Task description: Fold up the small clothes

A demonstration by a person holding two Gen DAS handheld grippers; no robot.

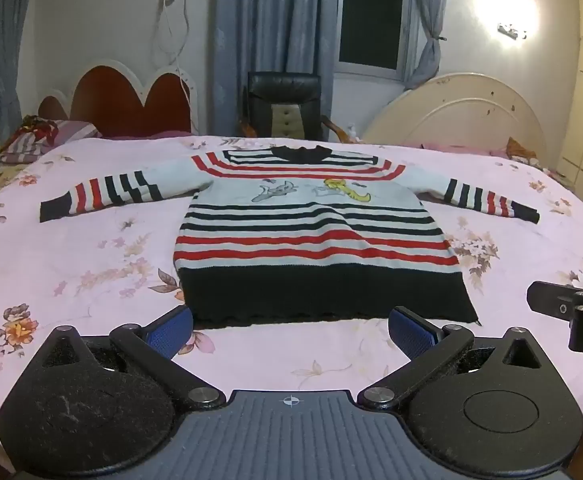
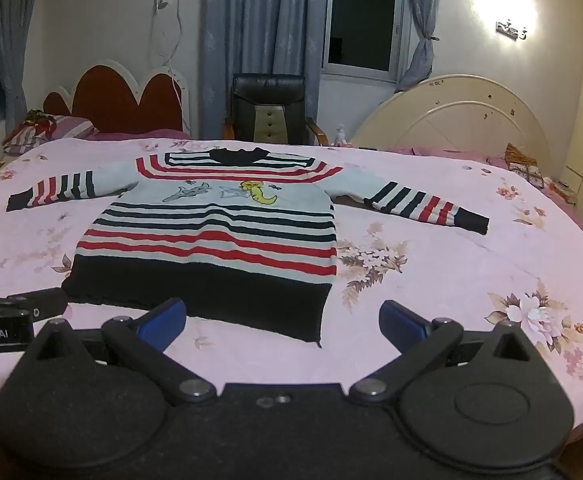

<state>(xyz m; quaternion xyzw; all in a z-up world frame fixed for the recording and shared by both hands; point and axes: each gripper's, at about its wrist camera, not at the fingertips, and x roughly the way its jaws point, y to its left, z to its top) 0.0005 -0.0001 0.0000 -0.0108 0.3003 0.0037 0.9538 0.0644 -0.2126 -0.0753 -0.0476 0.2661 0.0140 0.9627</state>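
Observation:
A small striped sweater (image 1: 311, 232), white with red and dark stripes, a dark hem and a cartoon print, lies flat on the bed with both sleeves spread out. It also shows in the right wrist view (image 2: 211, 236). My left gripper (image 1: 289, 330) is open and empty, just short of the sweater's hem. My right gripper (image 2: 281, 326) is open and empty, near the hem's right corner. The right gripper also shows at the right edge of the left wrist view (image 1: 571, 304). The left gripper also shows at the left edge of the right wrist view (image 2: 7, 312).
The sweater lies on a pink floral bedspread (image 1: 91, 264). Behind the bed stand a red heart-shaped headboard (image 1: 127, 100), a black office chair (image 1: 287, 104) and a cream headboard (image 1: 463, 116). Striped pillows (image 1: 39, 140) lie at the far left.

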